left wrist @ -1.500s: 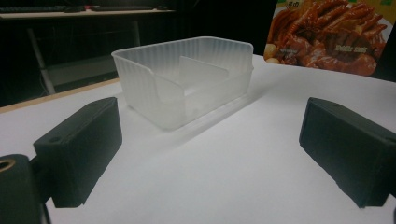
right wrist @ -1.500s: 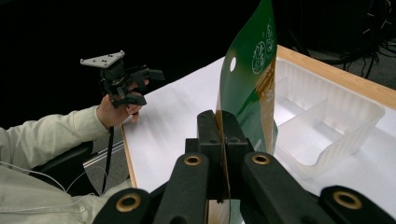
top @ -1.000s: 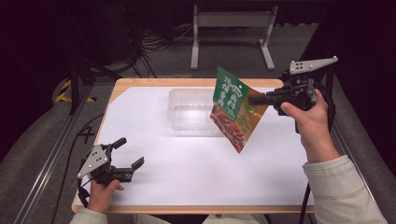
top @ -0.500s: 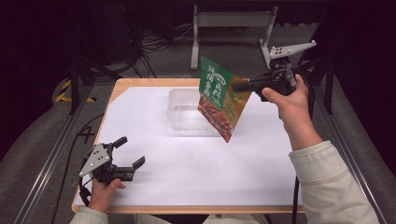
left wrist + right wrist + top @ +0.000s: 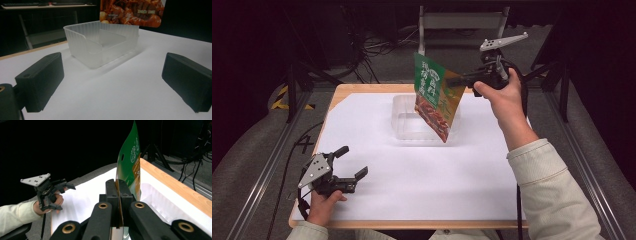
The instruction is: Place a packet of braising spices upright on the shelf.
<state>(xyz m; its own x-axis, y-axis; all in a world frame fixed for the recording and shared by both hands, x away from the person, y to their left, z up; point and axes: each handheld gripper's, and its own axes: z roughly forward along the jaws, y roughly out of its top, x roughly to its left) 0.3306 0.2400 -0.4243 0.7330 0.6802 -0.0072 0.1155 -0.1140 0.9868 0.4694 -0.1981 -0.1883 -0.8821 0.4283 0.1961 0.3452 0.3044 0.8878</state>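
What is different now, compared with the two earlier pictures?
The right gripper, shut on the snack bag, has carried it leftward and toward the far edge, so the bag now hangs over the clear plastic container. The left gripper stayed open at the near left corner, and the container did not move.

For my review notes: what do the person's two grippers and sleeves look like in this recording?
Both the left gripper and the right gripper are black handheld tools, each topped by a grey three-cornered plate dotted with small holes. The left gripper's jaws end in blocky black pads. The right gripper's linkage arms carry brass-coloured pivot rings. A black cable trails from each. The person wears pale cream long sleeves with ribbed cuffs.
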